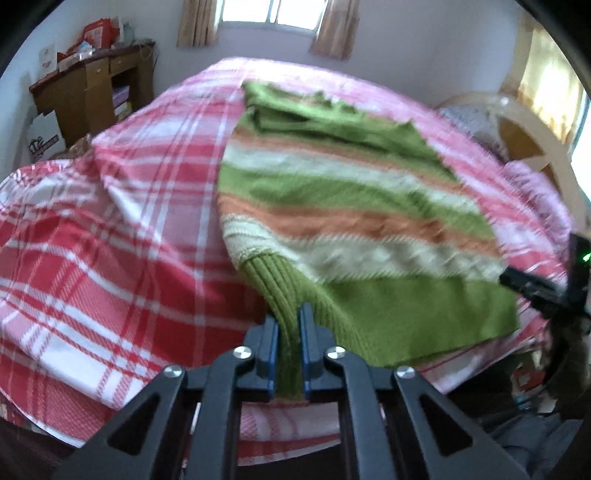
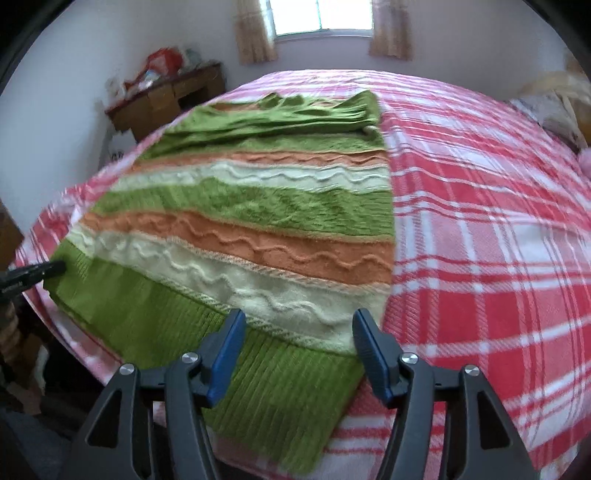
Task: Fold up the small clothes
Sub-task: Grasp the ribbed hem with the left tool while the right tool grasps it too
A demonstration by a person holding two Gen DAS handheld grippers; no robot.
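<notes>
A knitted sweater (image 1: 332, 192) with green, orange and cream stripes lies spread on the bed, its green ribbed hem toward me; it also shows in the right wrist view (image 2: 258, 221). My left gripper (image 1: 290, 325) is shut on the hem's near left corner. My right gripper (image 2: 299, 332) is open, its jaws wide apart just above the hem's near right corner, touching nothing. The right gripper's tip shows at the far right of the left wrist view (image 1: 532, 284). The left gripper's tip shows at the left edge of the right wrist view (image 2: 40, 271).
The bed is covered by a red, pink and white plaid blanket (image 2: 498, 240) (image 1: 92, 258). A wooden desk (image 1: 92, 88) piled with items stands at the back left. A headboard and pillow (image 1: 517, 125) are at the right. A window (image 2: 321, 16) is behind the bed.
</notes>
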